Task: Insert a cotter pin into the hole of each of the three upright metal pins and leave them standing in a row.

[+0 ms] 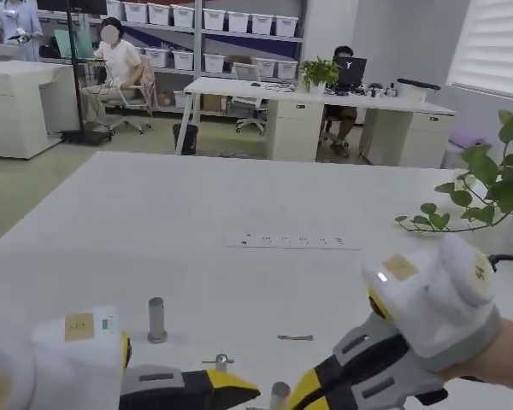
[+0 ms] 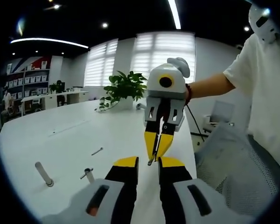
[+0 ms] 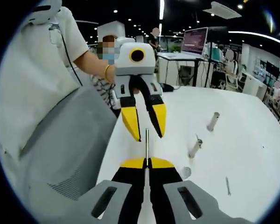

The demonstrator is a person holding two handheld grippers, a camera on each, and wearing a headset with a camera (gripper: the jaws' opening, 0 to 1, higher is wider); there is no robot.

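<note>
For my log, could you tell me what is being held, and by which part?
The right gripper pinches a cotter pin by one end, the rest sticking out ahead. The left gripper, open, holds nothing.

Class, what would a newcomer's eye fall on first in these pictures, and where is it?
The yellow-tipped grippers point tip to tip at the white table: the right gripper pinches a thin cotter pin, the left gripper opposite is open. Beside them stand a far metal pin, a middle pin with a fitted cotter pin, and a near pin; a loose cotter pin lies flat nearby.
</note>
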